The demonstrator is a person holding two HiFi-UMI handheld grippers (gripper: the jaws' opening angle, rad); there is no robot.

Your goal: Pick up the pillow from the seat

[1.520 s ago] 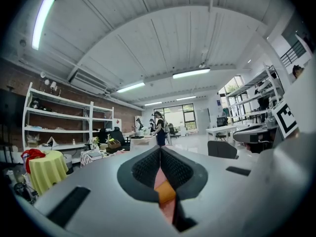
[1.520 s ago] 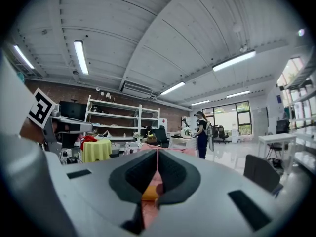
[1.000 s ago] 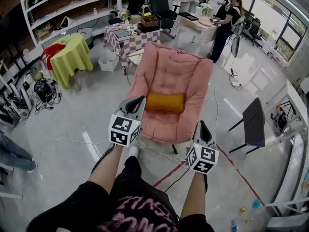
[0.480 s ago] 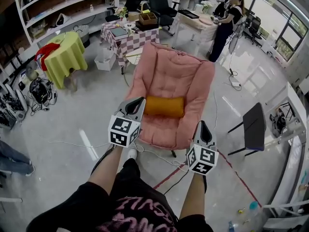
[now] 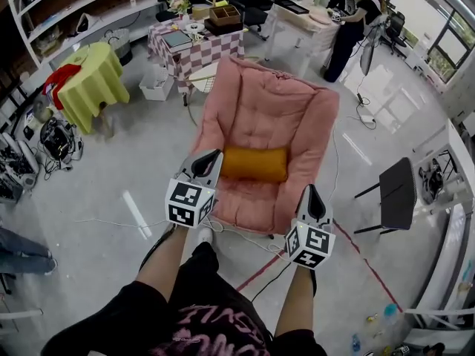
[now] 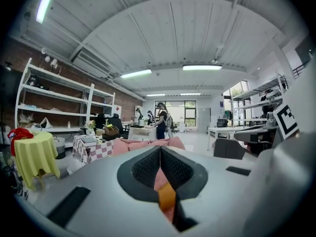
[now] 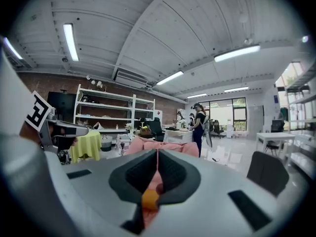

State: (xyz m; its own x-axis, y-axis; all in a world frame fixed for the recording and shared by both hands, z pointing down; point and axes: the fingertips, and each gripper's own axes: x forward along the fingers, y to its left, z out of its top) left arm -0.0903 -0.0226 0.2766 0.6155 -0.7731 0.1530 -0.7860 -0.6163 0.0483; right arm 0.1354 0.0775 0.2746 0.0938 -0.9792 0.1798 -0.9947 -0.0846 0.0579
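A: Where is the pillow?

B: The orange pillow [image 5: 254, 164] lies crosswise on the seat of the pink armchair [image 5: 271, 102], at the foot of its backrest; nothing touches it.

A: And the two grippers?

B: Both hang at the armchair's front edge, as the head view shows them; the left gripper [image 5: 209, 156] points at the armchair's left front corner, its tip close to the pillow's left end; whether it is over the seat cannot be told; the right gripper [image 5: 312, 193] hangs at the armchair's right front corner, apart from the pillow.

A: How do the jaws stand?

B: Each pair is pressed together with nothing between; in each gripper view the pads meet in one line, and pink cushion with a bit of orange shows beyond them.

A: What stands round the armchair?

B: Behind it to the left, a table with a checked cloth [image 5: 194, 44]; farther left, a round table under a yellow cloth [image 5: 93, 80]; behind the armchair to the right, a person [image 5: 355, 21] in dark clothes at a desk; right of the armchair, a dark chair [image 5: 397, 195]; in front of the armchair, a red line [image 5: 260, 269] on the floor, with cables near it.
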